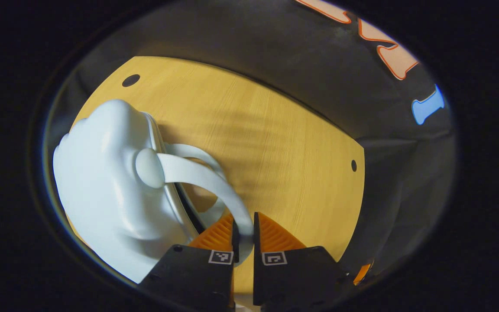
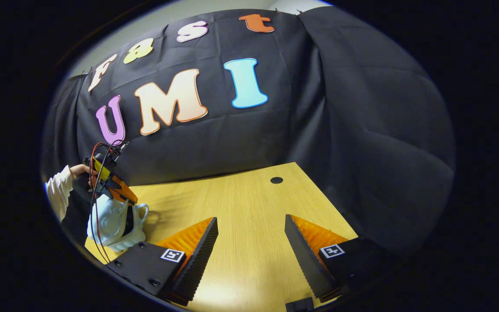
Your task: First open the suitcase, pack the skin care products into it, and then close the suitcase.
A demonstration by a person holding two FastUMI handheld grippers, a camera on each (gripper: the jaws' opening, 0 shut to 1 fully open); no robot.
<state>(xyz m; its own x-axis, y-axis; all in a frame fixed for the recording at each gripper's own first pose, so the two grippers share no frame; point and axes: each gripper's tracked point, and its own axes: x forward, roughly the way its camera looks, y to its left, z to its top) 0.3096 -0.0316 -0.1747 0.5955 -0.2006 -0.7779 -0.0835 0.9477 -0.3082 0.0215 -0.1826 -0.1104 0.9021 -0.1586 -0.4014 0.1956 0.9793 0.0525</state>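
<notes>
A small pale blue suitcase (image 1: 102,182) with a moulded, rounded shell stands on the wooden table (image 1: 275,143) at the left of the left gripper view. My left gripper (image 1: 244,225) is shut on one of its curved handles (image 1: 197,173); a second handle loop sits just behind. A dark gap shows between the two shells near the handles. In the right gripper view the suitcase (image 2: 111,225) is small at the far left, with the left gripper (image 2: 121,195) on top of it. My right gripper (image 2: 251,225) hangs open over the bare table (image 2: 249,195), holding nothing.
A hand in a white sleeve (image 2: 59,186) holds the left gripper, with red and black wires trailing down. The tabletop has round dark holes (image 2: 276,180) (image 1: 131,80). Black cloth walls close the table's far and right edges.
</notes>
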